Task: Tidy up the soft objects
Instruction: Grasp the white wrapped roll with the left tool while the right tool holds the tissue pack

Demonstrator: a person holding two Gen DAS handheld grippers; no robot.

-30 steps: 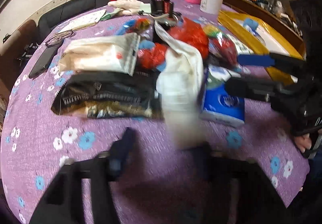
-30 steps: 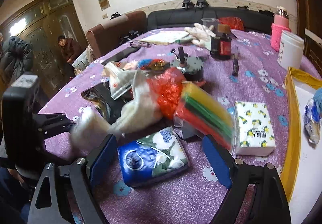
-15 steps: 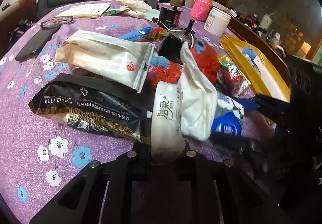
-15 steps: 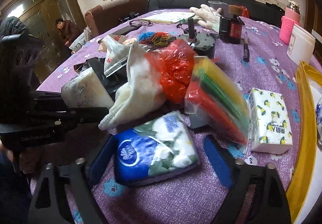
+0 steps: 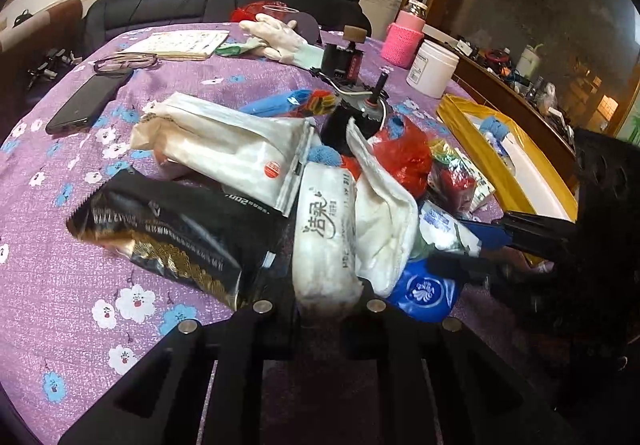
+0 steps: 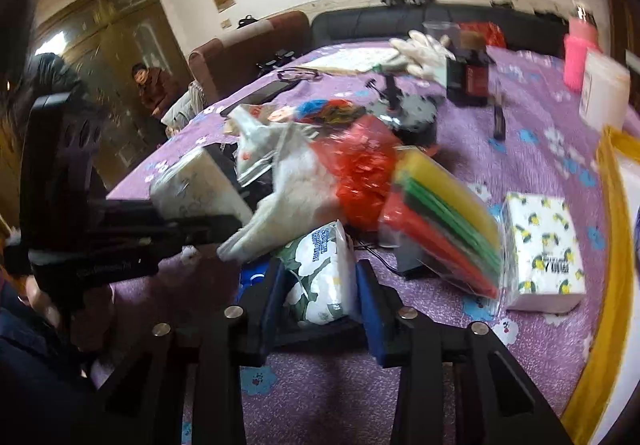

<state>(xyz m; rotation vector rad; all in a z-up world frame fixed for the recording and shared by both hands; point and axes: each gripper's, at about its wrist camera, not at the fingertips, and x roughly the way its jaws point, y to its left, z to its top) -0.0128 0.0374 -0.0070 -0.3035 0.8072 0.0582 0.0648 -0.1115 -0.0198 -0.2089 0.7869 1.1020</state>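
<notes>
1. We see the white plastic-wrapped tissue pack with black Chinese letters (image 5: 326, 233) pinched between the fingers of the left gripper (image 5: 320, 309), at the near edge of the pile on the worktop (image 5: 52, 257).
2. The blue and green flowered tissue pack (image 6: 320, 277) is squeezed between the blue-padded fingers of the right gripper (image 6: 320, 285); its sides bulge between them.
3. A white folded cloth (image 5: 380, 221) lies between the two packs and touches both.
4. Behind it we see a crumpled red plastic bag (image 6: 360, 173) and a clear bag of yellow, green and red sheets (image 6: 444, 213).
5. A black and gold foil pouch (image 5: 172, 233) lies left of the white pack, under a white zip pouch (image 5: 228, 149).
6. A white tissue pack with yellow prints (image 6: 544, 253) stands just beside a yellow tray (image 6: 612, 245).
</notes>
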